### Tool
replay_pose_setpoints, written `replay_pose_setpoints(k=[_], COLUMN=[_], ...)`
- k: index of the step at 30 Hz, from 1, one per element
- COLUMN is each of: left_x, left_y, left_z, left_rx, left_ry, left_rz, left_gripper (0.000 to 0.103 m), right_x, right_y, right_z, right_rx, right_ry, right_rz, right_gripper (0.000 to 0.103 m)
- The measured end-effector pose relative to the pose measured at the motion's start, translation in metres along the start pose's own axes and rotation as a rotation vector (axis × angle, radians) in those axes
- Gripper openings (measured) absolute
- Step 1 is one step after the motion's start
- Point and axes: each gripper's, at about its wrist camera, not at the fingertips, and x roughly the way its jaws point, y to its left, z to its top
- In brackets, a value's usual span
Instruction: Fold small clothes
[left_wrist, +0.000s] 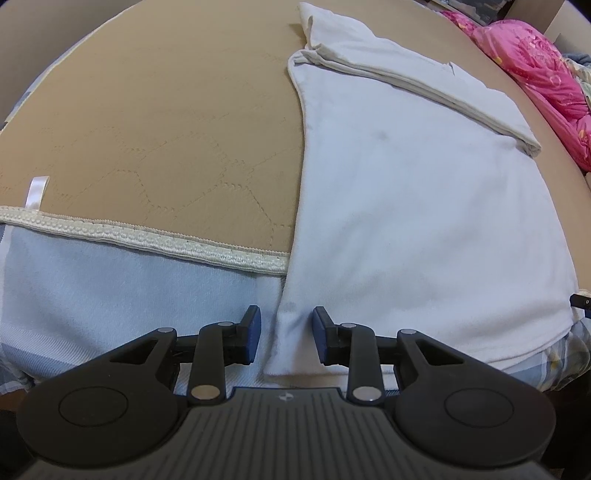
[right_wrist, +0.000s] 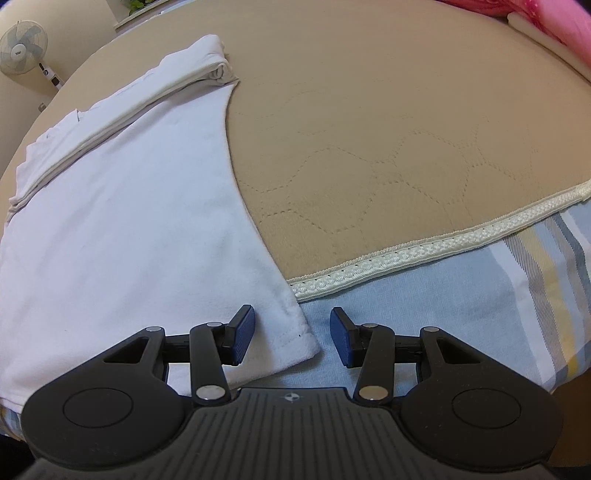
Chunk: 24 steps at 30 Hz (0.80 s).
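A white garment (left_wrist: 417, 221) lies flat on a tan quilted mat (left_wrist: 155, 122), with its far part folded over into a band (left_wrist: 406, 70). My left gripper (left_wrist: 286, 338) is open, its blue pads either side of the garment's near left corner (left_wrist: 284, 354). In the right wrist view the same garment (right_wrist: 122, 221) fills the left side. My right gripper (right_wrist: 291, 338) is open, its pads straddling the near right corner (right_wrist: 295, 339). Neither gripper holds the cloth.
The mat (right_wrist: 388, 129) has a cream lace trim (left_wrist: 147, 236) along its near edge, over a pale blue striped sheet (right_wrist: 498, 295). A pink quilt (left_wrist: 535, 74) lies at the far right. A standing fan (right_wrist: 22, 48) is at the far left.
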Motion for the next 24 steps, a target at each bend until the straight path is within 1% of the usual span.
replay_pose_setpoints(k=[8, 15, 17, 19, 20, 22, 24], left_x=[0.003, 0.0029, 0.0027, 0.0026, 0.0026, 0.0029, 0.0018], left_y=[-0.0019, -0.0008, -0.001, -0.002, -0.0025, -0.0035, -0.0053], left_z=[-0.0004, -0.0006, -0.0012, -0.0016, -0.0017, -0.0018, -0.002], left_rx=[0.01, -0.001, -0.001, 0.005, 0.007, 0.013, 0.023], left_ry=[0.002, -0.002, -0.002, -0.003, -0.003, -0.003, -0.01], left_rz=[0.011, 0.011, 0.011, 0.013, 0.013, 0.013, 0.005], left_gripper=[0.034, 0.034, 0.034, 0.034, 0.034, 0.032, 0.017], right_x=[-0.0002, -0.0015, -0.0025, -0.0036, -0.0045, -0.0061, -0.0086], right_y=[-0.0008, -0.0026, -0.0025, 0.0008, 0.0025, 0.0055, 0.0062], right_z=[0.0001, -0.0004, -0.0008, -0.002, -0.0026, -0.0039, -0.004], right_rx=[0.0, 0.002, 0.001, -0.022, -0.034, -0.058, -0.065], right_ry=[-0.002, -0.007, -0.009, -0.012, -0.013, -0.014, -0.013], right_rz=[0.004, 0.014, 0.02, 0.027, 0.03, 0.031, 0.046], right_gripper=[0.048, 0.045, 0.04, 0.029, 0.026, 0.017, 0.007])
